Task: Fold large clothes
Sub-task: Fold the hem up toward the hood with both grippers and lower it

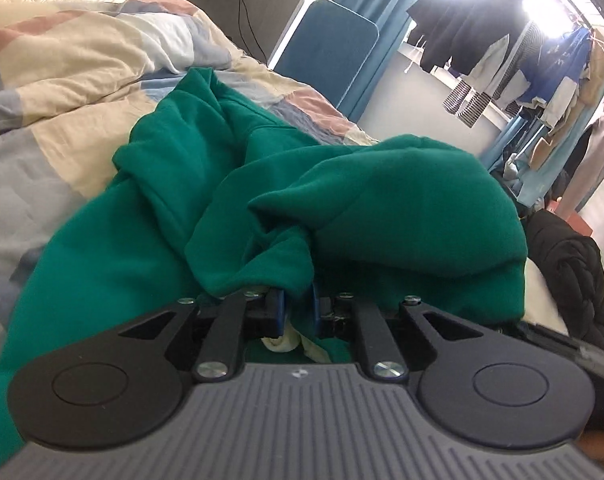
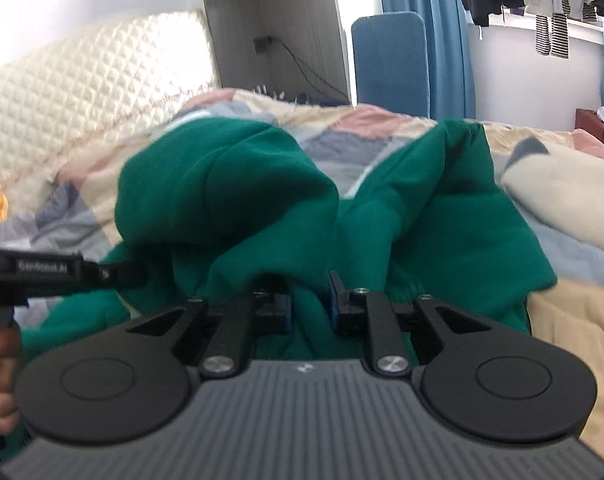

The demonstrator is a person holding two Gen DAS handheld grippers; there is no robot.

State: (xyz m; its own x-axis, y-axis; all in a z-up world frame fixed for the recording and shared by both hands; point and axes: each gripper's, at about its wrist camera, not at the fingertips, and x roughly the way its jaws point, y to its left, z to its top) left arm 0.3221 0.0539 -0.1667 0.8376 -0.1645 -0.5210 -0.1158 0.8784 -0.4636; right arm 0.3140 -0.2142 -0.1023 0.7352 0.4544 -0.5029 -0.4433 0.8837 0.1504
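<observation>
Fingers of the left gripper and right gripper are each pinching bunched folds of the green sweatshirt, which is lying crumpled on the bed.

Count from my side: one green sweatshirt, bunched up. Two grippers: my left gripper and my right gripper, two blue-padded fingers each. One patchwork quilt under it all. One quilted cream headboard. One blue padded panel by the curtain. One dark jacket at the bed edge. One wall plug with one cable. Hanging clothes: too many to count.
</observation>
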